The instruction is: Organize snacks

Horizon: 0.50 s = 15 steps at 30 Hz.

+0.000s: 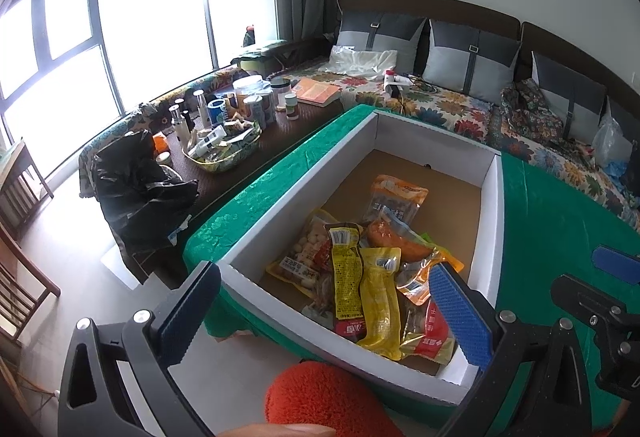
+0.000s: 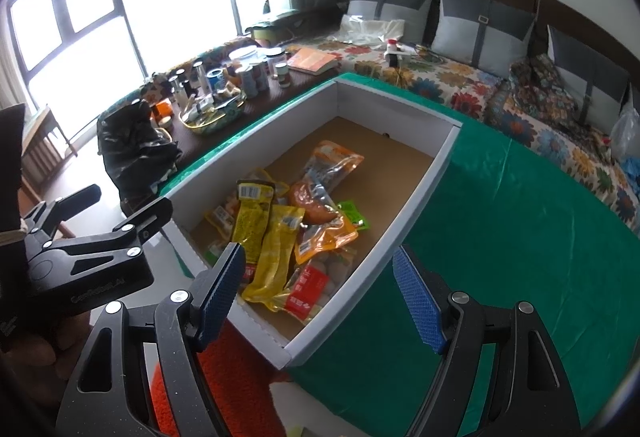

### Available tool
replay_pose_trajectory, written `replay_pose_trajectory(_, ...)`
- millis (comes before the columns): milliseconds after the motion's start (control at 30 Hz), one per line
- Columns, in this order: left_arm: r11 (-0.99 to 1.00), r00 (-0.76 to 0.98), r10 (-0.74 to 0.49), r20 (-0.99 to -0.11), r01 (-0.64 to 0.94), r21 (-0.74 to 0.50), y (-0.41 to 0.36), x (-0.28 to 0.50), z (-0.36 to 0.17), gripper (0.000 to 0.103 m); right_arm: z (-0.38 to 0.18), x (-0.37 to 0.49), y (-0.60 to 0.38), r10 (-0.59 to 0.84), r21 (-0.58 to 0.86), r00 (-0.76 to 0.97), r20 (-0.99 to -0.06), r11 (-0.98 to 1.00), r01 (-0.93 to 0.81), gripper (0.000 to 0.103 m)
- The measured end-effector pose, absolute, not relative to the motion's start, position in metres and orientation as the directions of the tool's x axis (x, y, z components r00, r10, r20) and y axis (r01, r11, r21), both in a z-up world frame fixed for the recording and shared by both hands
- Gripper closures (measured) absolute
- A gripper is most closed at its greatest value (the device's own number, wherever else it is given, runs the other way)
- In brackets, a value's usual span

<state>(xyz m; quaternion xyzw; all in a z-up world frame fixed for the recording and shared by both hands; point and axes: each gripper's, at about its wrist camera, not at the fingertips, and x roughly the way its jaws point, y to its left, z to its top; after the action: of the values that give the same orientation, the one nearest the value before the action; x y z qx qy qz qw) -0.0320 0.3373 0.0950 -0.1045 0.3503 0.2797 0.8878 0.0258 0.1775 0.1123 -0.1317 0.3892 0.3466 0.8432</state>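
1. Box (image 1: 280, 221): matt white cardboard walls, brown floor.
2. Snack packs (image 1: 376, 301): glossy plastic.
3. Counter (image 2: 500, 221) cloth: green, sheeny, creased.
4. Fingers (image 2: 418, 301): blue textured pads.

Very little print here can actually be read. The long yellow snack packet (image 2: 253, 221) in the white box (image 2: 424, 193) carries a barcode label at its top end and rows of small black print down its body, too fine to make out. The red packet (image 2: 305, 291) at the near end of the box bears large white Chinese characters, seen upside down and not clear enough to read. The orange-topped bag (image 1: 398, 199) further back has dark lettering on its front, blurred. On the black clamp body (image 2: 80, 273) at the left of the right wrist view runs a line of embossed lettering, illegible from here.
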Motion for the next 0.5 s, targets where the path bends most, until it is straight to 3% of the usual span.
replay_pose_trajectory(500,0.807,0.586,0.434,-0.684,-0.59,0.007,0.3459,-0.0344,0.0961,0.0,0.1136,0.0263,0.1853,0.476,0.026,0.451,-0.755,0.708,-0.705,0.024)
